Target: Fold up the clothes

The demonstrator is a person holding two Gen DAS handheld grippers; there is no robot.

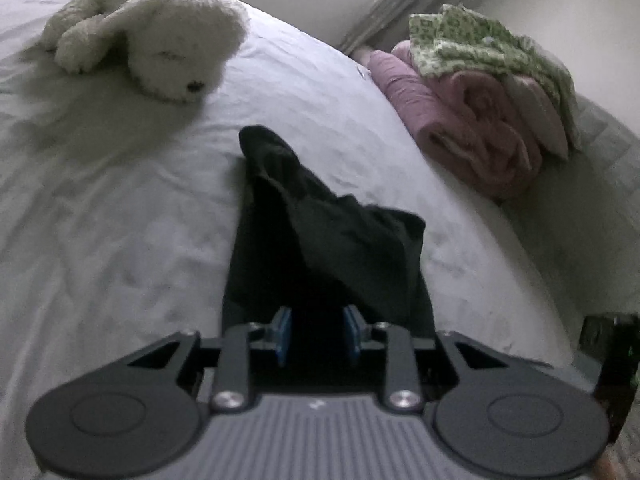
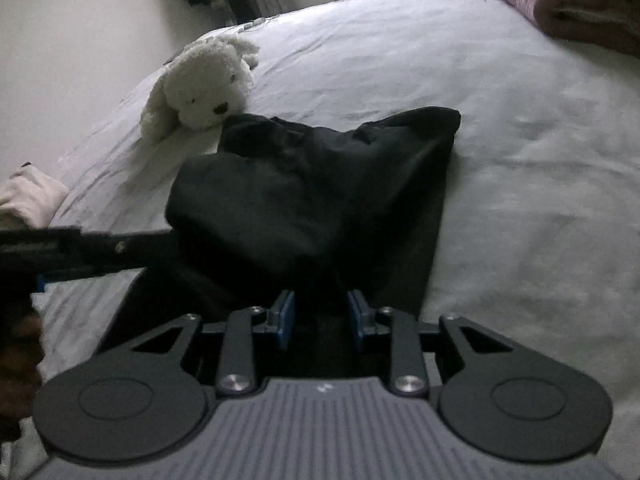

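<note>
A black garment (image 1: 320, 216) lies on the bed (image 1: 120, 220), its length running straight ahead from both grippers. The left gripper (image 1: 318, 336) and right gripper (image 2: 321, 316) each have fingers slightly spread, with dark cloth between them; whether they pinch it is unclear.

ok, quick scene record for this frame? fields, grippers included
surface: white bed sheet
garment: black garment, bunched, lying on the sheet
left gripper: jaws apart, garment between them
right gripper: jaws apart, garment between them, grip unclear
bystander: white plush dog beyond the garment
pile: pink blankets, green patterned cloth on top
</note>
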